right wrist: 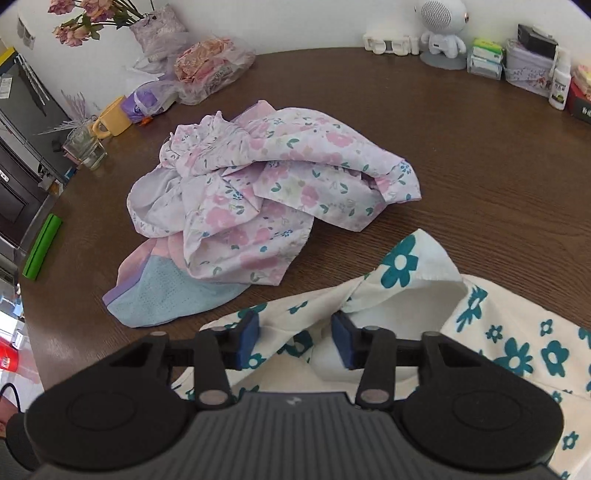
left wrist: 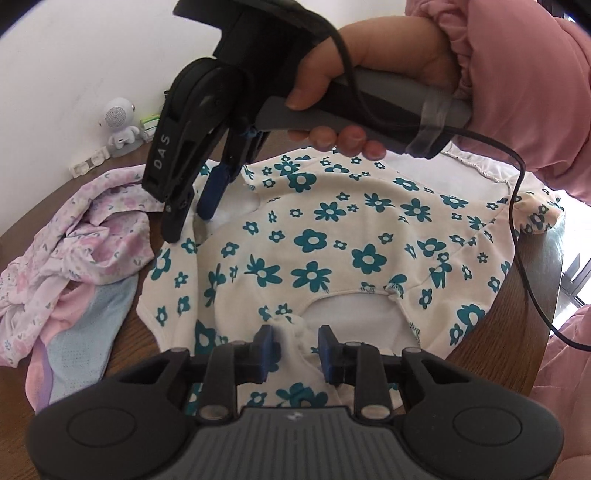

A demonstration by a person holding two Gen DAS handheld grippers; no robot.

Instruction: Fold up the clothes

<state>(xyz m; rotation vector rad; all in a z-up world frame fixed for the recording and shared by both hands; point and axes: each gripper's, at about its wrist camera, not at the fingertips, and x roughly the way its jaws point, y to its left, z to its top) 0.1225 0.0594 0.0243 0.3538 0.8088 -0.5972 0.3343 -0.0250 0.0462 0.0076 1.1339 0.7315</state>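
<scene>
A cream garment with teal flowers [left wrist: 332,236] lies spread on the brown round table [right wrist: 480,155]. My left gripper [left wrist: 295,350] is open, its blue pads on either side of a bunched fold of the garment near its neckline. My right gripper [left wrist: 192,218] reaches down at the garment's far left edge. In the right wrist view the right gripper [right wrist: 293,339] is open with a fold of the flowered garment [right wrist: 402,288] lying between the jaws.
A crumpled pink floral garment [right wrist: 266,192] lies over a pink and light blue piece [right wrist: 166,288] left of the flowered one. A white robot speaker [right wrist: 443,33], boxes, bottles, a yellow mug [right wrist: 112,118], a glass, flowers and plastic bags line the table's far edge.
</scene>
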